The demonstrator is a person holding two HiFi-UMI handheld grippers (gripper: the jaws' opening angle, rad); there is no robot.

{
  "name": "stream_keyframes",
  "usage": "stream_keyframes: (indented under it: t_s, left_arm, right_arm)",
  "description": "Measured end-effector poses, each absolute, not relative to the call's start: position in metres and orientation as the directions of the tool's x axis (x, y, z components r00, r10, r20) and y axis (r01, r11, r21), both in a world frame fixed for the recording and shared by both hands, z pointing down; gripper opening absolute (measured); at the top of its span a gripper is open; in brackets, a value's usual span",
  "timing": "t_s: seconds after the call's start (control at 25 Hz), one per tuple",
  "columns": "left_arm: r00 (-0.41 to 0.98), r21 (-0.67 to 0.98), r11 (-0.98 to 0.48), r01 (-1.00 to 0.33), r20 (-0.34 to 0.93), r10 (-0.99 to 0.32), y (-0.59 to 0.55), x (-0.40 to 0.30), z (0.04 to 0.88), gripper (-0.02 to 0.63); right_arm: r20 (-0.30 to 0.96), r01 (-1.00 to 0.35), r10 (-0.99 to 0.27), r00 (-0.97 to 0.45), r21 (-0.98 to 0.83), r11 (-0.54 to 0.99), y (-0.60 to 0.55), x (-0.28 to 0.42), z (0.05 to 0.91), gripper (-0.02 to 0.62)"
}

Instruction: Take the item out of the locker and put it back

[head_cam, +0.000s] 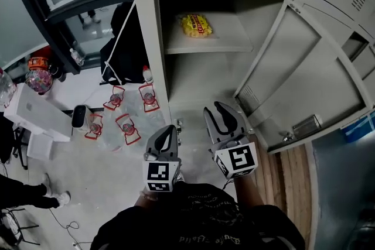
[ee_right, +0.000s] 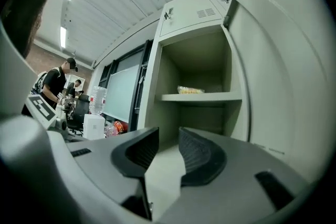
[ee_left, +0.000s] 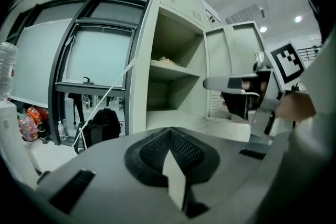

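Observation:
A yellow snack bag [head_cam: 196, 24] lies on the upper shelf [head_cam: 228, 44] of the open grey locker; it also shows as the bag [ee_right: 190, 90] in the right gripper view and faintly as the bag [ee_left: 167, 61] in the left one. My right gripper [head_cam: 221, 119] is in front of the locker's lower compartment, well short of the bag. Its jaws stand apart with nothing between them [ee_right: 168, 136]. My left gripper [head_cam: 164, 139] hangs beside it at the left, outside the locker, with its pads [ee_left: 169, 136] meeting at the tips and holding nothing.
The locker door [head_cam: 304, 76] stands swung out to the right. A black backpack [head_cam: 120, 47] leans left of the locker, with packed water bottles [head_cam: 126, 117] and a white box [head_cam: 38, 114] on the floor. People [ee_right: 52, 86] stand far to the left.

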State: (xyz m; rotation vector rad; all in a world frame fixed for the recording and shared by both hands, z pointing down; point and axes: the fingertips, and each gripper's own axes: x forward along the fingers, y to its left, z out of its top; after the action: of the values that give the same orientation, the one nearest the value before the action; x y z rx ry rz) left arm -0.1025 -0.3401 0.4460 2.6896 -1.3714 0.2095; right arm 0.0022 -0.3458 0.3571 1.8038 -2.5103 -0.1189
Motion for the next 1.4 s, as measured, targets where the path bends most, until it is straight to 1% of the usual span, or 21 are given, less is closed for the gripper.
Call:
stream_keyframes:
  t_s: [0.08, 0.2, 0.28, 0.44, 0.76, 1.04, 1.24, 1.36, 1.4]
  left_arm:
    - [0.599, 0.041, -0.602, -0.798, 0.175, -0.782, -0.348, -0.103, 0.445, 0.006]
    - [0.620, 0.049, -0.623, -0.781, 0.183, -0.763, -0.357, -0.106, 0.447, 0.006]
    - [0.629, 0.047, -0.633, -0.773, 0.188, -0.754, -0.361, -0.107, 0.448, 0.006]
    - [0.635, 0.054, -0.638, -0.768, 0.196, -0.747, -0.367, -0.109, 0.451, 0.006]
    - [0.622, 0.072, -0.622, -0.779, 0.206, -0.755, -0.369, -0.107, 0.451, 0.006]
    - [0.574, 0.082, -0.572, -0.816, 0.224, -0.788, -0.376, -0.115, 0.451, 0.006]
    - [0.564, 0.080, -0.562, -0.823, 0.230, -0.793, -0.378, -0.115, 0.451, 0.006]
    - [0.559, 0.082, -0.556, -0.827, 0.223, -0.799, -0.381, -0.116, 0.449, 0.006]
    - [0.556, 0.081, -0.553, -0.829, 0.221, -0.801, -0.382, -0.117, 0.449, 0.006]
  right_arm:
    - [-0.040, -0.946, -0.951, -0.305, 0.126, 0.298, -0.360, 0.002, 0.340, 0.117]
    - [-0.094, -0.946, -0.954, -0.284, 0.187, 0.263, -0.379, 0.000, 0.311, 0.152]
    - [-0.124, -0.941, -0.952, -0.281, 0.228, 0.249, -0.391, -0.002, 0.289, 0.161]
    - [-0.130, -0.922, -0.950, -0.284, 0.308, 0.234, -0.416, -0.005, 0.257, 0.186]
    - [-0.010, -0.848, -0.953, -0.303, 0.458, 0.265, -0.466, -0.018, 0.235, 0.219]
    - [0.097, -0.809, -0.945, -0.313, 0.494, 0.319, -0.503, -0.019, 0.239, 0.219]
    - [0.177, -0.775, -0.946, -0.270, 0.543, 0.323, -0.518, -0.016, 0.246, 0.219]
    - [0.214, -0.766, -0.946, -0.243, 0.557, 0.322, -0.522, -0.015, 0.249, 0.208]
    - [0.217, -0.761, -0.947, -0.235, 0.566, 0.319, -0.523, -0.014, 0.249, 0.189]
